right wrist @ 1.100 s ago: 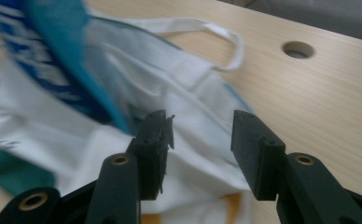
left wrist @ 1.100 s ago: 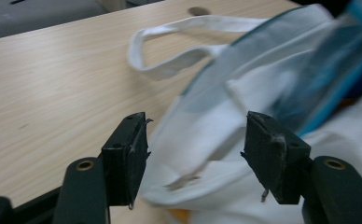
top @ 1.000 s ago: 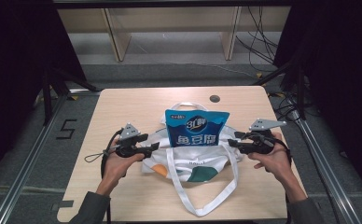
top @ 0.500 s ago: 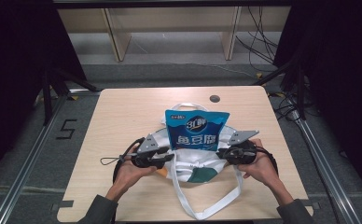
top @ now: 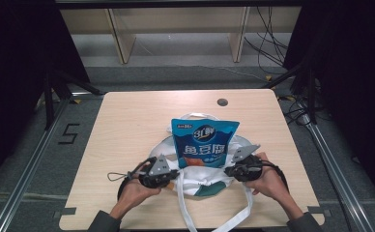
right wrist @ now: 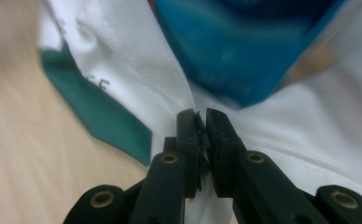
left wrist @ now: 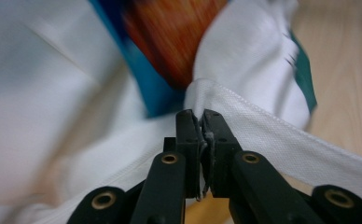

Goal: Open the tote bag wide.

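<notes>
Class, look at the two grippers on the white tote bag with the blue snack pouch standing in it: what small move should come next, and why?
Probably lift both grippers a little and ease them apart, drawing the bag's mouth up around the pouch. The left gripper and right gripper have just closed on the white tote bag, one on each side of its rim, while the blue snack pouch stands half out of it.

"鱼豆腐" on blue pouch (top: 204, 143); floor "5" (top: 68, 134)

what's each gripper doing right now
left gripper: shut on the bag edge, jaws just closed.
right gripper: shut on the bag's other edge, jaws just closed.
</notes>
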Motion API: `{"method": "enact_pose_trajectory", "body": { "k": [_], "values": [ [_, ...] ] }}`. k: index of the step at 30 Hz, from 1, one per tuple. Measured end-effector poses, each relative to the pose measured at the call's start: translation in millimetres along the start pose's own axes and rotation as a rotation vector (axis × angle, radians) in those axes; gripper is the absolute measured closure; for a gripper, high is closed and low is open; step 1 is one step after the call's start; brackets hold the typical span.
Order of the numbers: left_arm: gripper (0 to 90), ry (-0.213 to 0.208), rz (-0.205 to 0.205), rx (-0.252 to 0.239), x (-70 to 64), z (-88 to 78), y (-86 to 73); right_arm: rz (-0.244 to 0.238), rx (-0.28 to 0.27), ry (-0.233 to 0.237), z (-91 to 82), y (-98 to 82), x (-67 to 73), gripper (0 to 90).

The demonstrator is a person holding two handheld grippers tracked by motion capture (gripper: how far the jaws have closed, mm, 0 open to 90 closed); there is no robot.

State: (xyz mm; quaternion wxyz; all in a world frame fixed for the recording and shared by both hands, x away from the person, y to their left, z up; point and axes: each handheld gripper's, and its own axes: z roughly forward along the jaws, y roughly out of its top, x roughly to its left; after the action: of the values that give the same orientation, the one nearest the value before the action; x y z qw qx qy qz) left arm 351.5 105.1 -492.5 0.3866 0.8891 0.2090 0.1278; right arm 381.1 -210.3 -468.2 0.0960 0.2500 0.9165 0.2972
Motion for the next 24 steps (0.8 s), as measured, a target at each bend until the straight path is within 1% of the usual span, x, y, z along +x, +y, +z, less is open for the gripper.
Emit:
{"method": "enact_pose_trajectory", "body": {
  "k": [1,2,3,4,5,6,7,8,9,10,11,12,13,14,15,16,17,18,19,21,22,23,24],
  "values": [
    [84.8,-0.007,0.007,0.019,-3.2,8.7,-7.5,0.006,0.028,-0.005,12.1,-4.4,1.2,84.9],
    [84.6,-0.005,-0.005,0.009,-4.6,11.7,-10.3,0.004,0.010,-0.001,20.2,-7.9,-0.1,84.9],
    [84.6,-0.003,0.005,0.021,-3.1,10.9,-8.7,0.022,0.007,0.009,18.0,-7.8,-1.6,84.8],
    [84.6,-0.009,-0.006,0.025,-3.8,11.1,-6.7,0.026,0.001,0.019,17.7,-8.0,-2.8,84.6],
    [84.5,0.006,0.013,0.039,-3.7,10.7,-6.7,0.044,0.001,0.022,17.3,-8.6,-3.7,84.0],
    [84.3,0.007,0.012,0.033,-4.2,10.8,-7.0,0.064,-0.001,0.033,15.6,-8.4,-4.3,82.6],
    [84.1,-0.005,-0.016,0.012,-5.9,11.5,-7.8,0.097,-0.005,0.035,12.9,-7.9,-2.8,80.7],
    [83.9,0.003,0.004,0.032,-3.4,9.8,-7.5,0.082,-0.043,0.045,6.0,-5.7,-7.0,77.1],
    [83.7,-0.002,-0.007,0.028,-3.3,9.7,-7.1,0.077,-0.081,0.056,0.0,-4.0,-9.5,73.4],
    [83.6,-0.009,-0.021,0.017,-4.4,10.2,-6.9,0.079,-0.124,0.040,-14.6,0.3,-13.3,73.0],
    [83.5,0.001,0.002,0.035,-3.0,9.4,-6.4,0.074,-0.150,0.043,-25.0,3.5,-16.0,71.3],
    [83.4,-0.005,-0.011,0.025,-4.4,10.0,-6.2,0.076,-0.194,0.012,-36.9,7.4,-19.6,70.2],
    [83.4,-0.009,-0.016,0.019,-5.1,10.2,-5.9,0.063,-0.245,-0.034,-47.5,11.4,-24.7,68.8],
    [83.3,-0.011,-0.016,0.021,-4.8,9.6,-5.3,0.079,-0.271,-0.078,-56.7,15.2,-29.4,68.5],
    [83.2,-0.002,0.002,0.037,-2.7,8.3,-4.6,0.086,-0.296,-0.119,-60.9,18.5,-36.0,67.2],
    [83.1,-0.005,0.005,0.030,-2.3,8.3,-4.7,0.090,-0.294,-0.138,-62.7,21.1,-44.5,64.7],
    [83.0,-0.001,0.007,0.036,-2.4,7.3,-4.3,0.109,-0.285,-0.155,-60.7,22.8,-51.0,60.9],
    [83.0,-0.002,0.007,0.036,-2.2,7.3,-4.1,0.132,-0.265,-0.148,-53.4,24.4,-58.7,57.0],
    [82.9,-0.005,0.010,0.039,-1.8,7.4,-3.7,0.137,-0.252,-0.125,-47.7,25.1,-63.9,53.8],
    [82.9,-0.008,0.010,0.038,-1.3,7.0,-3.1,0.144,-0.245,-0.080,-30.5,27.8,-75.3,50.7],
    [82.9,-0.009,0.007,0.035,-1.6,6.1,-3.0,0.124,-0.250,-0.088,-23.6,28.7,-78.3,46.7],
    [82.8,-0.011,0.015,0.036,-0.5,5.9,-3.1,0.103,-0.228,-0.082,-15.3,30.7,-82.8,42.8],
    [82.7,-0.015,-0.014,0.012,-2.7,6.1,-3.1,0.106,-0.222,-0.069,-11.8,31.4,-84.0,40.2]
  ]
}}
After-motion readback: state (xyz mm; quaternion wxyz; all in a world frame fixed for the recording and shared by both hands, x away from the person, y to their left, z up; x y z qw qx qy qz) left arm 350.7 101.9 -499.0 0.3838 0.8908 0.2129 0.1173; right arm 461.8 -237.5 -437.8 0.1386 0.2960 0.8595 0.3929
